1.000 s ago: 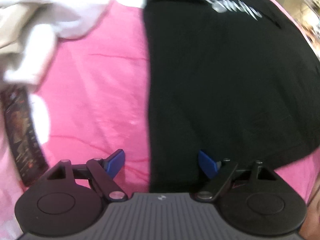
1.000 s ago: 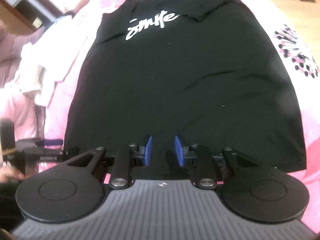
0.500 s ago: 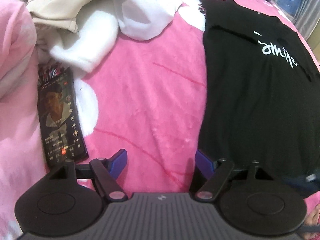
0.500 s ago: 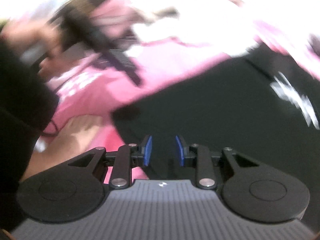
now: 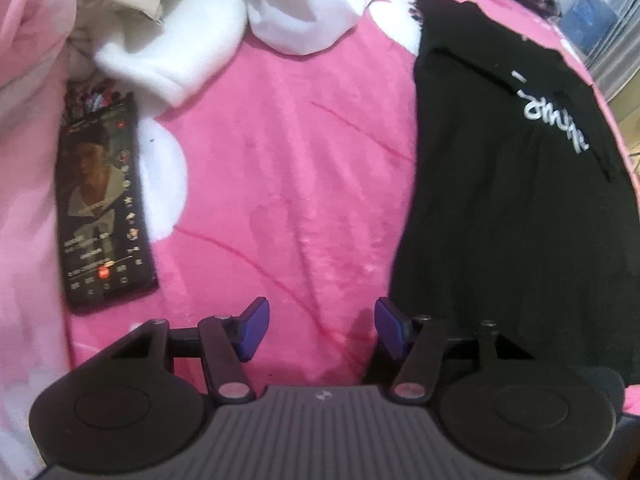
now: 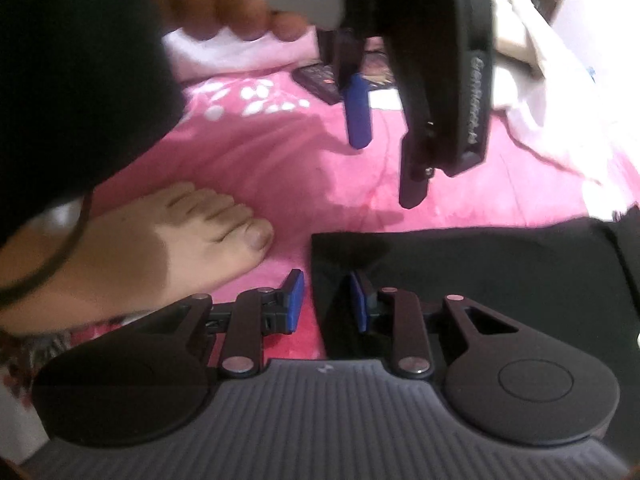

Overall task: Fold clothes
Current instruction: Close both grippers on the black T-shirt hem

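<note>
Both hand-held grippers have swung off the middle of the black T-shirt (image 5: 516,216) and down to its near left corner. A second ago the right hand-held gripper (image 6: 324,300) looked straight up the shirt's length; now it has rolled hard over and faces across the hem, with the corner of the black T-shirt (image 6: 460,280) right at its tips. Its jaws have just been closing: narrow gap, the shirt's edge sitting between the pads, right pad over the cloth, left pad over the pink blanket (image 6: 248,160). Not pinched yet as far as can be seen, so released.

The left hand-held gripper (image 5: 320,330) hangs just ahead of the right one, pointing steeply down. Its jaws have also been closing but stand well apart, nothing between them but pink blanket (image 5: 280,184); the shirt's side edge lies just right of its right pad. A phone (image 5: 102,208) lies off to its left, a white garment (image 5: 200,52) further ahead. A bare foot (image 6: 160,248) rests left of the right gripper.

Looks like both are lining up on the hem to start a fold.
</note>
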A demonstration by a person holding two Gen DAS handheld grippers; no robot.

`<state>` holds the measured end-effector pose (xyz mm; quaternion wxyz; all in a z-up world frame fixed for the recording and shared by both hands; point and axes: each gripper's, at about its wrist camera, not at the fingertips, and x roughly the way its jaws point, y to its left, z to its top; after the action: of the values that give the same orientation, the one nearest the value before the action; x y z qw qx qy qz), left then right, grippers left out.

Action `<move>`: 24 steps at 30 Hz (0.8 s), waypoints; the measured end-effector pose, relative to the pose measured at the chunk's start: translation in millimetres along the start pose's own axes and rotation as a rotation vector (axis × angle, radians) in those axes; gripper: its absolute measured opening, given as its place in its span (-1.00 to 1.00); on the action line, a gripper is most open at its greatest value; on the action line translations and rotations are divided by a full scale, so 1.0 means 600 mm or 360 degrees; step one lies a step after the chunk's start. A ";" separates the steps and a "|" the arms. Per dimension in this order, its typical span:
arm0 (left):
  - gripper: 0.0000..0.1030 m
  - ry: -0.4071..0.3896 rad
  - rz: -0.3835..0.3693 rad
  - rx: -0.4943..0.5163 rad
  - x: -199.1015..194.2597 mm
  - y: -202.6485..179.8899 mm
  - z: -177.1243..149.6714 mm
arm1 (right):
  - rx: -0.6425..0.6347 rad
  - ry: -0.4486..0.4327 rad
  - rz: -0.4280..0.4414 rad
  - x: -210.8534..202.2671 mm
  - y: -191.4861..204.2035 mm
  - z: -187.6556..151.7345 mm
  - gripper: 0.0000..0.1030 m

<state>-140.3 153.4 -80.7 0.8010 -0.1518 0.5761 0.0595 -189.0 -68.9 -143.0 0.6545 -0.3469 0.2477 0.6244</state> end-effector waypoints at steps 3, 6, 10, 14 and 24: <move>0.14 0.0017 -0.0146 -0.0063 -0.001 0.011 0.008 | 0.0217 -0.0032 -0.0001 -0.009 -0.028 0.003 -0.93; 0.15 0.0140 -0.0347 -0.0173 0.011 0.028 0.016 | 0.0397 -0.0090 0.0007 -0.024 -0.055 0.003 -0.94; 0.15 0.0260 -0.0547 -0.0297 0.031 0.037 0.014 | 0.0592 -0.0163 0.0011 -0.044 -0.084 0.001 -0.95; 0.15 0.0349 -0.0671 -0.0406 0.051 0.039 0.008 | 0.0616 -0.0191 0.0009 -0.058 -0.080 0.001 -0.95; -0.16 0.0404 -0.0702 -0.0365 0.078 0.010 0.002 | 0.0605 -0.0273 -0.0001 -0.085 -0.072 0.009 -0.95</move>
<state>-125.4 155.6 -125.1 0.6936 -0.3696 0.6142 -0.0709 -152.0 -96.9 -94.6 0.7270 -0.1628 0.3041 0.5936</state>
